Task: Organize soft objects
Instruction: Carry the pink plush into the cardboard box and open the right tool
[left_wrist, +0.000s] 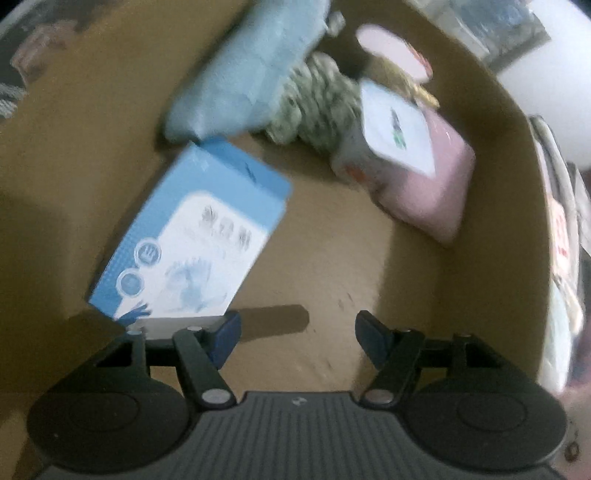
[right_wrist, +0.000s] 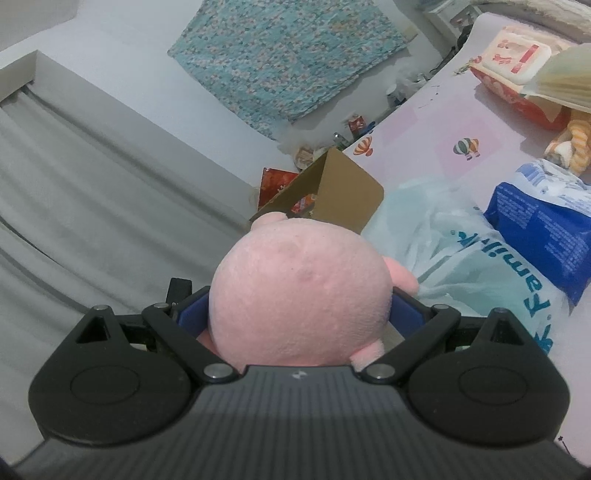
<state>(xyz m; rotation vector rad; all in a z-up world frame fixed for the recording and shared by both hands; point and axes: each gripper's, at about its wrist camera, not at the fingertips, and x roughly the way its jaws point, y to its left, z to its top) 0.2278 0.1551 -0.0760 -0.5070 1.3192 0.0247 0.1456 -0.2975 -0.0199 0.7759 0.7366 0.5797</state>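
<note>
The right gripper (right_wrist: 299, 314) squeezes the pink plush (right_wrist: 299, 295) above the bed, and it could bulge free before reaching the cardboard box (left_wrist: 424, 258). The left gripper (left_wrist: 297, 328) gapes wide inside that box, seemingly empty though blurred. The blue carton (left_wrist: 192, 240), blue towel (left_wrist: 251, 70) and pink pack (left_wrist: 436, 184) crowd the floor.

Round pink plush toy (right_wrist: 299, 291), jaw-clamped.

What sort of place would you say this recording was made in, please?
Probably a bedroom at home: a pink balloon-print sheet that looks like bedding, grey curtains, and a patterned cloth hung on the wall. A cardboard box serves for sorting.
</note>
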